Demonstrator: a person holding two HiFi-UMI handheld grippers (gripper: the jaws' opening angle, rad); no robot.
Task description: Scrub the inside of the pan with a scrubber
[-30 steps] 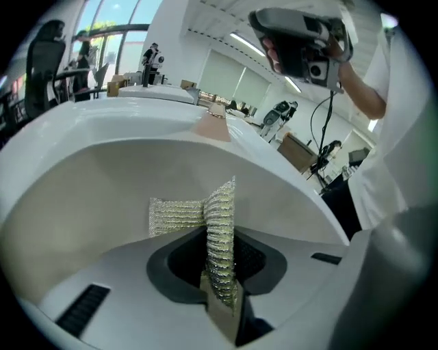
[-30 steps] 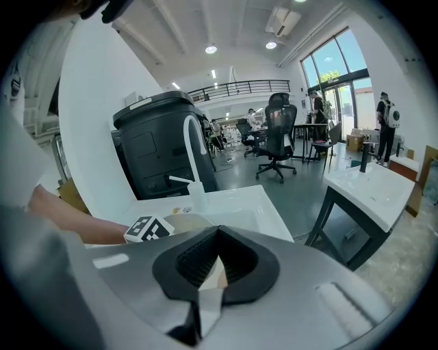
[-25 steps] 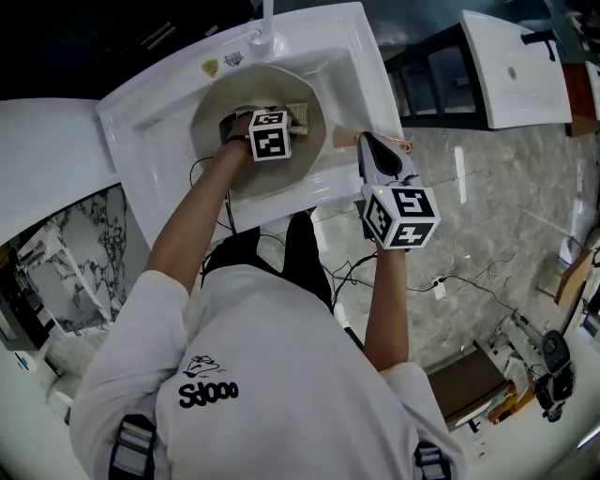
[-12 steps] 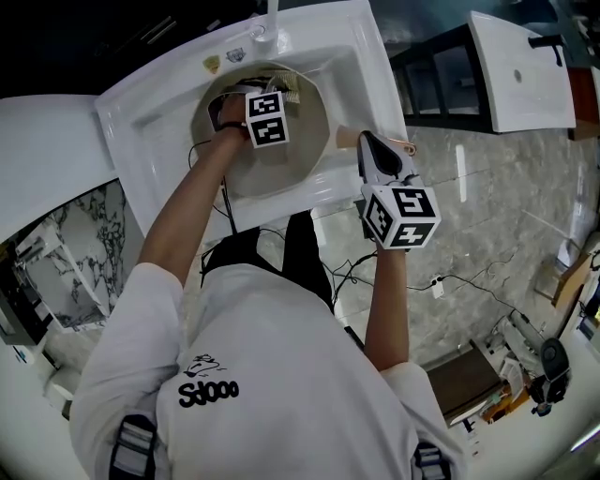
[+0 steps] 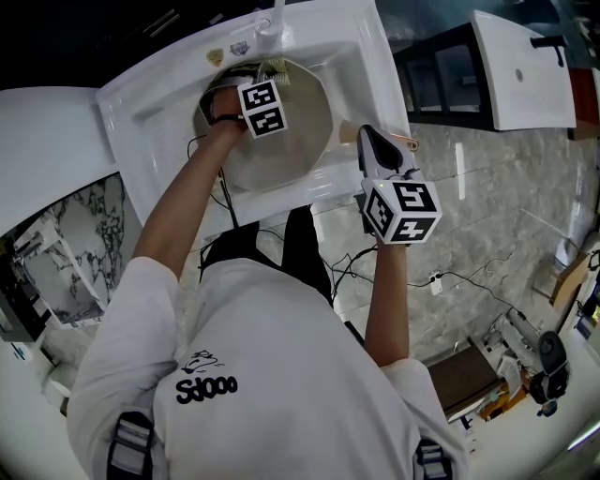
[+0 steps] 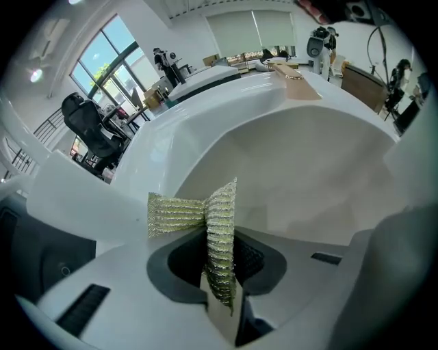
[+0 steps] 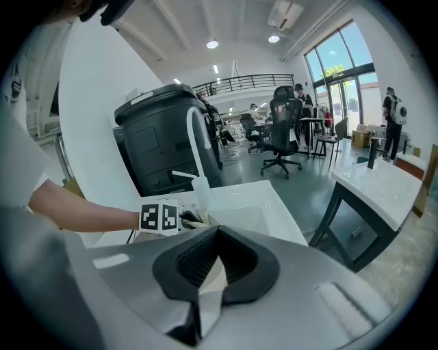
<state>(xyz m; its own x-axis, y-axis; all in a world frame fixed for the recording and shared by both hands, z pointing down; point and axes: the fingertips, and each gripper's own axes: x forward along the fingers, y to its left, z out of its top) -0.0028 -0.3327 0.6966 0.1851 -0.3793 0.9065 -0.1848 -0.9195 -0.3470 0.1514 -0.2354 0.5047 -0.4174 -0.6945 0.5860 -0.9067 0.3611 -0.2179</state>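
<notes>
A round pan (image 5: 286,141) with a pale beige inside lies in the white sink (image 5: 155,112). My left gripper (image 5: 261,89) is shut on a gold-green mesh scrubber (image 5: 274,67), which presses on the pan's far rim by the faucet. In the left gripper view the scrubber (image 6: 212,225) stands folded between the jaws of the left gripper (image 6: 219,256), over the pan's curved wall (image 6: 308,171). My right gripper (image 5: 373,150) is shut on the pan's beige handle (image 5: 347,134); in the right gripper view that handle (image 7: 213,277) sits pinched in the right gripper (image 7: 212,263).
A faucet (image 5: 273,26) stands at the sink's far edge, close to the scrubber. A second white basin (image 5: 520,66) on a black frame is at the right. A black bin (image 7: 164,137) and office chairs stand beyond the sink. Cables lie on the marble floor.
My left gripper has carried the scrubber from the pan's middle up to its far rim near the faucet. The right gripper has kept still on the handle.
</notes>
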